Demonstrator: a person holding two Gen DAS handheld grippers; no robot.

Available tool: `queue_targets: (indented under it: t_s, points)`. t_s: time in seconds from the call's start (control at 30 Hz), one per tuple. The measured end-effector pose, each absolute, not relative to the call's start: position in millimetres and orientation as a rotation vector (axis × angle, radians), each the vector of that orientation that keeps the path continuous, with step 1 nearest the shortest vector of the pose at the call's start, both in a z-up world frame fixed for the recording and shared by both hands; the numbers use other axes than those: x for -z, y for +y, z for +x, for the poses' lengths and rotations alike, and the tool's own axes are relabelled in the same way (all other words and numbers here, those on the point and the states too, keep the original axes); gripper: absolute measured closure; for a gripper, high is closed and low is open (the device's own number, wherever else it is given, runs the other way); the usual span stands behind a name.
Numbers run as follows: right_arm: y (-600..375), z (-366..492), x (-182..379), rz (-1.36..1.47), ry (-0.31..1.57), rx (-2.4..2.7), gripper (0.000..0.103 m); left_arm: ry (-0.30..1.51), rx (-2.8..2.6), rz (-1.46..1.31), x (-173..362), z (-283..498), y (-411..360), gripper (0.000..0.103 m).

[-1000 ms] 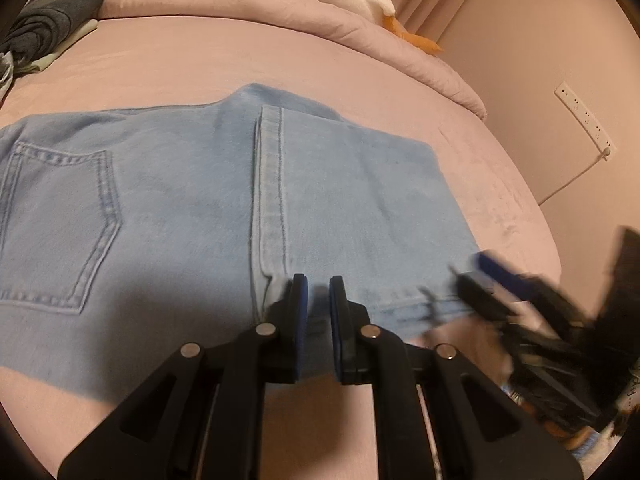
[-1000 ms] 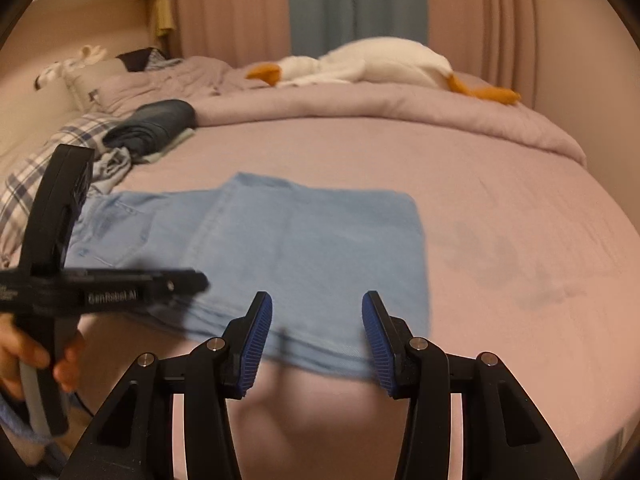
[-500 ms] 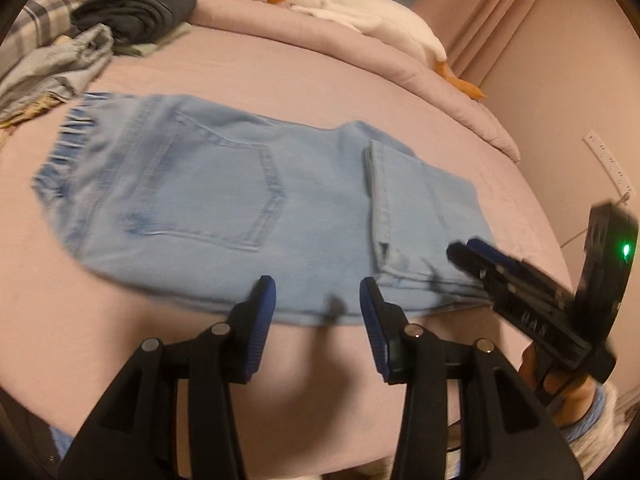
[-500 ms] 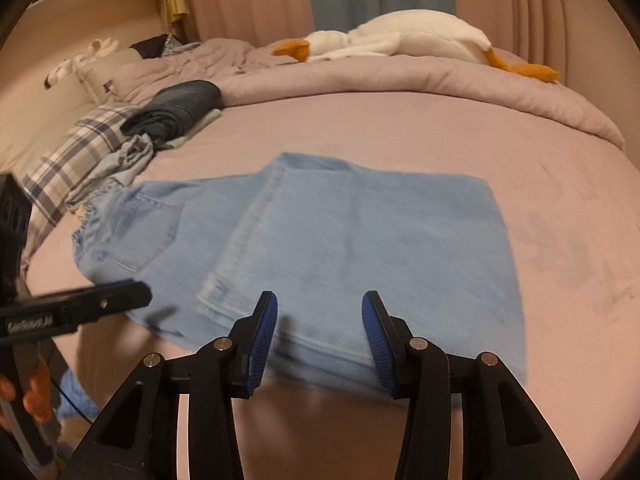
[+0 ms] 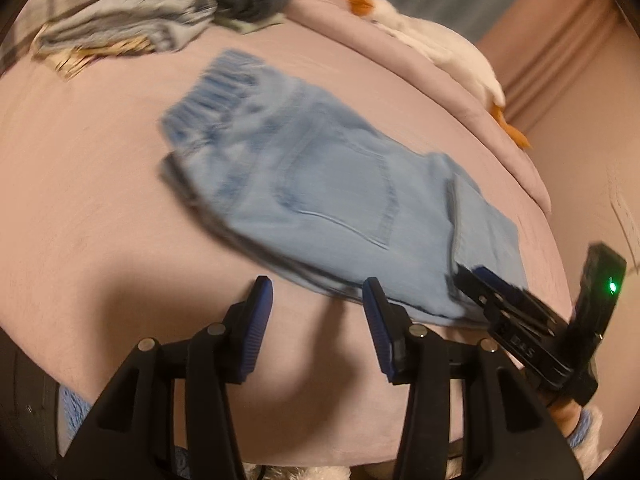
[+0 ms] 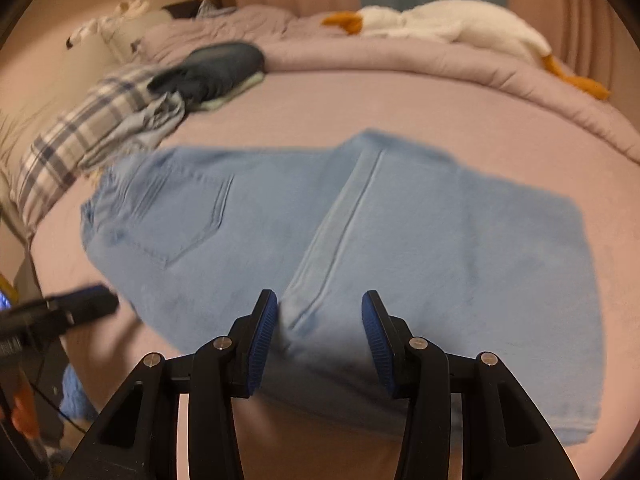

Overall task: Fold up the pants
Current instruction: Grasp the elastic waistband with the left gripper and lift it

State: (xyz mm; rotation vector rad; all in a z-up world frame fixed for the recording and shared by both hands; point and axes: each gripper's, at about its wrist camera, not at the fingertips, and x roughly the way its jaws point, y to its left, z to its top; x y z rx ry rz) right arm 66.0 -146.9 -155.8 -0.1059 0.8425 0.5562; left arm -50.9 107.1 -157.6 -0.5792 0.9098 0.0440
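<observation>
Light blue jeans [image 6: 420,248] lie flat on the pink bed, legs folded back over the seat, back pocket and waistband toward the left. They also show in the left wrist view [image 5: 332,208]. My right gripper [image 6: 318,320] is open and empty, hovering over the near edge of the jeans at the folded hem seam. My left gripper [image 5: 318,304] is open and empty, just in front of the jeans' near edge, left of the right gripper, which appears there [image 5: 480,280] at the jeans' near right corner.
A pile of plaid and grey clothes [image 6: 112,128] and a dark folded garment [image 6: 216,68] lie at the far left. A white goose plush [image 6: 448,24] lies on the rolled quilt [image 6: 400,60] at the back. The bed's front edge is near.
My left gripper has opened, let go of the jeans' edge and swung left and back. My right gripper moved left and closer over the folded hem, staying open.
</observation>
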Motion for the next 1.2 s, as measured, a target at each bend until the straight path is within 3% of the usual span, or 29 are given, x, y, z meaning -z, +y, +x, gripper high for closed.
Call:
queue_targets:
  t_s: [0.23, 0.97, 1.2]
  points:
    - [-145.3, 63.2, 152.5, -0.121, 0.835, -0.550, 0.056, 0.895, -0.043, -0.699, 163.9, -47.0, 125.0, 0.048]
    - [-140.8, 66.0, 153.4, -0.137, 0.833, -0.544, 0.056, 0.843, -0.040, -0.985, 172.0, -39.4, 184.3, 0.046]
    - [-141.9, 67.5, 154.2, -0.122, 0.836, -0.554, 0.056, 0.874, -0.001, -0.986, 173.0, -18.5, 190.0, 0.040]
